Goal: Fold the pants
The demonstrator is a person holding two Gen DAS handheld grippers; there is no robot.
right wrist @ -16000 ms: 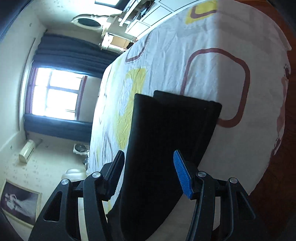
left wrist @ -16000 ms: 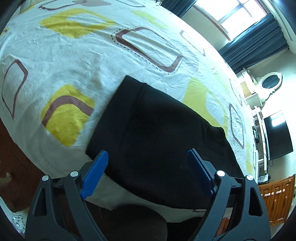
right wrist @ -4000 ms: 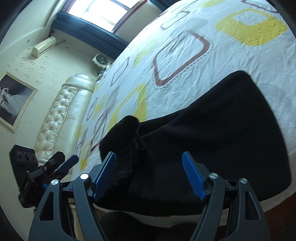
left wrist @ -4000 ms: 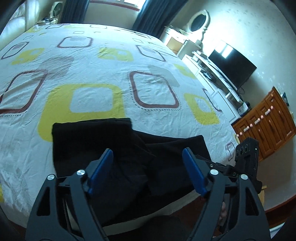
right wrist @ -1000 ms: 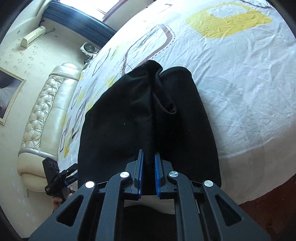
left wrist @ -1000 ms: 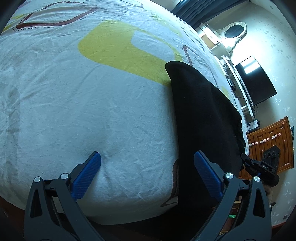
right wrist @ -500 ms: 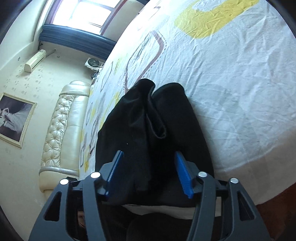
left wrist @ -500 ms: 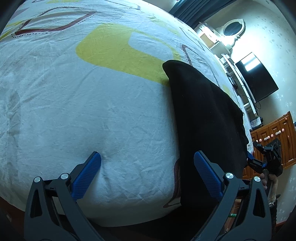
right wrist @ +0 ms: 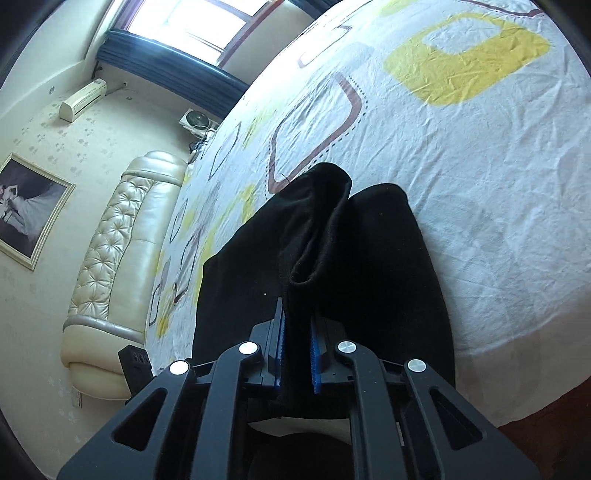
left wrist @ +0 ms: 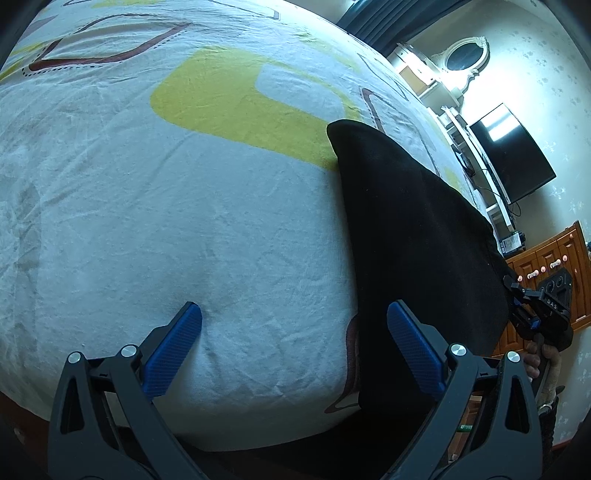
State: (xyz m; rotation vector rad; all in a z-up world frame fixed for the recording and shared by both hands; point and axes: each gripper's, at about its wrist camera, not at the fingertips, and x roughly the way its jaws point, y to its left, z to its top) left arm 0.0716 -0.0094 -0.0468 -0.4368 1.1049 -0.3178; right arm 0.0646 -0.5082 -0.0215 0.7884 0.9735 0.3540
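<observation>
Patterned bedsheet (left wrist: 184, 206); cream tufted headboard (right wrist: 110, 258); TV (left wrist: 511, 155); wooden cabinet (left wrist: 554, 258); framed picture (right wrist: 26, 206); window (right wrist: 192, 22).

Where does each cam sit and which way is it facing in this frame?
Left wrist: on the left gripper, open over the bedsheet, facing the TV wall; black pants at right; right gripper and the hand holding it visible.
Right wrist: on the right gripper, shut on a pants fold, facing the headboard and window.
Shared: pants, bedsheet.
</observation>
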